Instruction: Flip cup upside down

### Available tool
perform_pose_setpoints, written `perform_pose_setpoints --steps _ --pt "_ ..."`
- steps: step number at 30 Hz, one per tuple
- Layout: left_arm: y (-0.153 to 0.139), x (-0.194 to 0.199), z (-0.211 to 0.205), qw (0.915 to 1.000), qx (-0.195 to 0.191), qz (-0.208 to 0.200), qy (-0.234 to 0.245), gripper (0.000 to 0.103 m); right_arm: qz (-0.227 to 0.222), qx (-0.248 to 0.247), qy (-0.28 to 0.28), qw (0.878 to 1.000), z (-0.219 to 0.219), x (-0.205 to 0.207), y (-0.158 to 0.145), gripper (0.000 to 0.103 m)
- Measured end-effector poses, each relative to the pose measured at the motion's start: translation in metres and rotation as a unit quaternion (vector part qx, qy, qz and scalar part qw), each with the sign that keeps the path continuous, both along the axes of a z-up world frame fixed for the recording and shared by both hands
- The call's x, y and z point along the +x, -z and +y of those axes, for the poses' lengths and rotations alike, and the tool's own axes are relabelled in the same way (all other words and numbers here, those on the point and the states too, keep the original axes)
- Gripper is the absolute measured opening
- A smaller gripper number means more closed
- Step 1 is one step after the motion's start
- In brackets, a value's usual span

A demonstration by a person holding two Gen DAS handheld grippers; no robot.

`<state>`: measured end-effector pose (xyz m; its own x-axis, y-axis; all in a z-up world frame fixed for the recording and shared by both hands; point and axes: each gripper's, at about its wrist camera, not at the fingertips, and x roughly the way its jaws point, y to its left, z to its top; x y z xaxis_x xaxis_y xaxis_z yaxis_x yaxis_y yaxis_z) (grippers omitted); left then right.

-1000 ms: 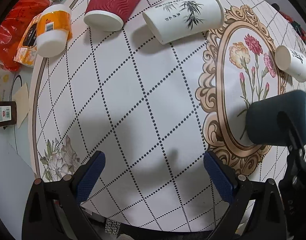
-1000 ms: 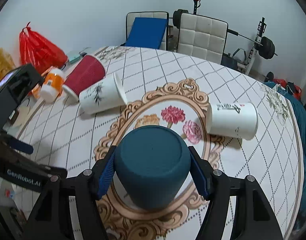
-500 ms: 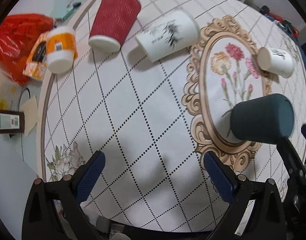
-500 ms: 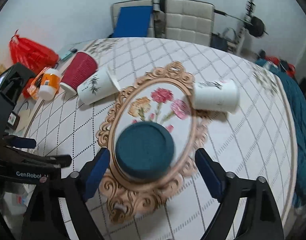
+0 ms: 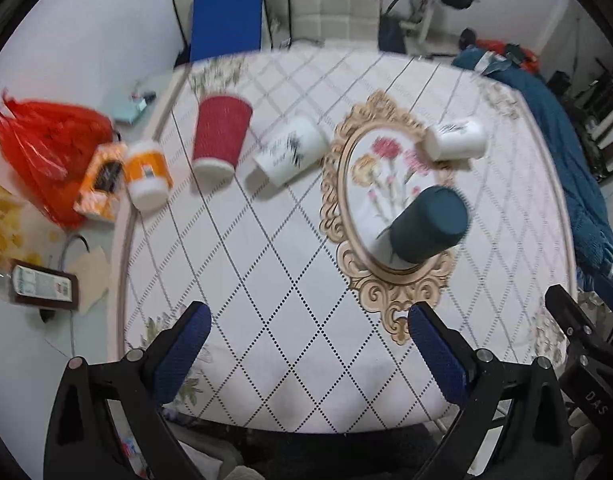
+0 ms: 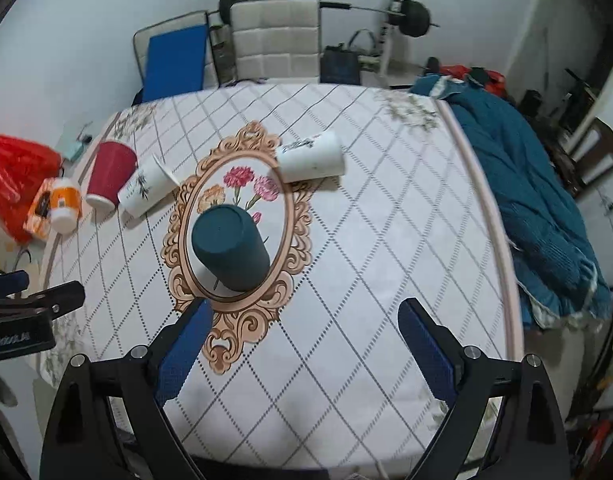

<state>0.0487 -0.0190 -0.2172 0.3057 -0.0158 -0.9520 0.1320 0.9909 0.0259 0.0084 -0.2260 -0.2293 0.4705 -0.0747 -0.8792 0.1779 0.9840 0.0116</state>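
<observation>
Standing mouth-down on the floral medallion (image 6: pixel 242 184), the dark teal cup (image 6: pixel 229 249) looks flipped; keep your right gripper (image 6: pixel 302 344) and left gripper (image 5: pixel 306 354) spread, empty, well clear.

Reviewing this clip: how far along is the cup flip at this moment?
Done: the dark teal cup stands mouth-down, base up, on the table's floral medallion. In hand: nothing; the right gripper and left gripper are both open and clear of it. Left: apparently nothing for this cup, though four other cups lie on their sides.
</observation>
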Motion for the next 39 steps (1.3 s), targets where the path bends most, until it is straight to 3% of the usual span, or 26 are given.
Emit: perform_pose_setpoints --steps 9,19,29,39 --pt "-0.098 -0.063 -0.007 0.9966 -0.005 -0.081 0.013 0.101 -0.01 0.01 0.008 1.0 0.002 -0.065 -0.089 0.096" --pt "-0.165 -0.113 -0.009 0.9928 -0.016 -0.118 -0.001 0.101 -0.07 0.003 -0.002 0.998 0.002 -0.134 -0.189 0.097" --pt "-0.199 -0.138 -0.009 0.9917 -0.015 -0.128 -0.007 0.101 -0.11 0.01 -0.017 0.994 0.006 -0.176 -0.255 0.097" --pt "-0.209 -0.146 -0.008 0.9914 -0.018 -0.129 -0.01 0.101 -0.111 0.008 -0.017 0.994 0.002 -0.183 -0.27 0.097"
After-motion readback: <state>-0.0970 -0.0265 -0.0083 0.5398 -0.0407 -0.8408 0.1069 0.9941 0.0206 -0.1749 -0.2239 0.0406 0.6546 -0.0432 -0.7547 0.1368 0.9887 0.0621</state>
